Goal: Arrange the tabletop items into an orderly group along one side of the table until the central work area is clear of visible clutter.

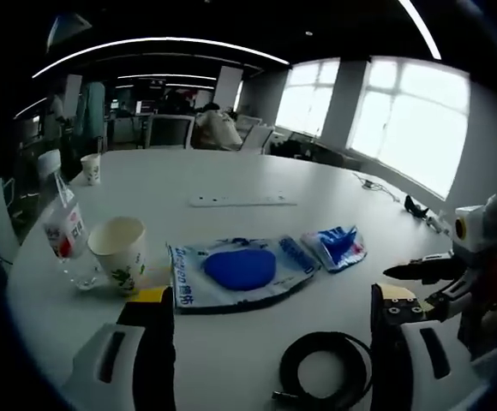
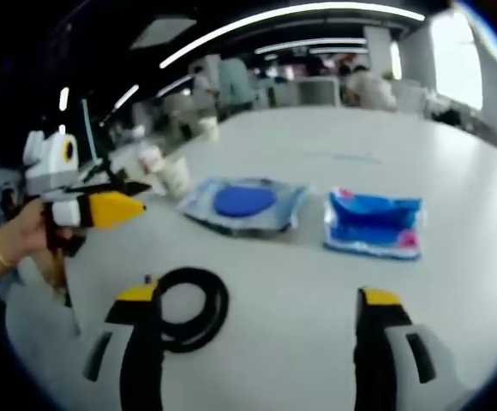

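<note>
A large clear pouch with a blue disc [image 1: 240, 270] [image 2: 244, 204] lies mid-table, and a small blue packet [image 1: 338, 247] [image 2: 373, 224] lies beside it. A coiled black cable [image 1: 326, 372] [image 2: 188, 308] rests near the front edge, close to my right gripper's left jaw. A paper cup [image 1: 120, 248] [image 2: 177, 175] and a plastic bottle [image 1: 68, 240] stand together at the left. My left gripper [image 1: 272, 300] [image 2: 137, 197] is open over the table short of the pouch, held by a hand. My right gripper [image 2: 257, 300] [image 1: 416, 278] is open, holding nothing.
A white power strip [image 1: 242, 199] lies farther back on the white table [image 1: 317, 180]. A second paper cup [image 1: 91, 168] stands at the far left edge. Chairs and a person sit beyond the table, and small dark items [image 1: 416, 207] lie at the right edge.
</note>
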{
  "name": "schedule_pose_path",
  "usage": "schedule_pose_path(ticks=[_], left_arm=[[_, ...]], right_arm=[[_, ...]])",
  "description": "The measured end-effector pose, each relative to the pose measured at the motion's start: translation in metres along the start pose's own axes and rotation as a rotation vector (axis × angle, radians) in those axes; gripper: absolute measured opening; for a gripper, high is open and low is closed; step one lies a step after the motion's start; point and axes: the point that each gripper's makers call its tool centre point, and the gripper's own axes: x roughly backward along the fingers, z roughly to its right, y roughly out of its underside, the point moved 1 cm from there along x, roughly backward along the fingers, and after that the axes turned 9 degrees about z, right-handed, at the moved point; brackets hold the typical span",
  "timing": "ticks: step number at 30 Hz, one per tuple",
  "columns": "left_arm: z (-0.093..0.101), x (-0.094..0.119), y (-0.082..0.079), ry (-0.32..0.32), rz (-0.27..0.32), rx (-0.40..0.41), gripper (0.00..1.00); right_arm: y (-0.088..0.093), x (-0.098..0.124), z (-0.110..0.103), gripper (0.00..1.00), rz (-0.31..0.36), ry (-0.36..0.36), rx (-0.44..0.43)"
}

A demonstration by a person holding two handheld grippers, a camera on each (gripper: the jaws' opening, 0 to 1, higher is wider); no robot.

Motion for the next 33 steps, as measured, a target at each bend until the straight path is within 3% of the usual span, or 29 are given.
schedule_pose_path(ticks=[13, 18, 21, 26, 33], left_arm=[[-0.012, 0.022, 0.031, -0.051, -0.055, 0.044, 0.88], [-0.013, 0.028, 0.046, -0.082, -0.091, 0.063, 0.86], [-0.011, 0.029, 0.054, -0.083, -0.111, 0.081, 0.84], [-0.007, 0.033, 0.064, -0.087, -0.152, 0.093, 0.72], [-0.002, 0.037, 0.081, -0.101, -0.181, 0.159, 0.66]], right_arm=[[0.016, -0.008, -0.025, 0.80, -0.013, -0.040, -0.004], [0.019, -0.011, -0.032, 0.67, -0.010, -0.046, 0.011], [0.022, -0.012, -0.034, 0.65, -0.010, -0.042, 0.002], [0.026, -0.015, -0.040, 0.57, -0.010, -0.047, -0.024], [0.038, -0.019, -0.048, 0.45, -0.032, -0.046, -0.055]])
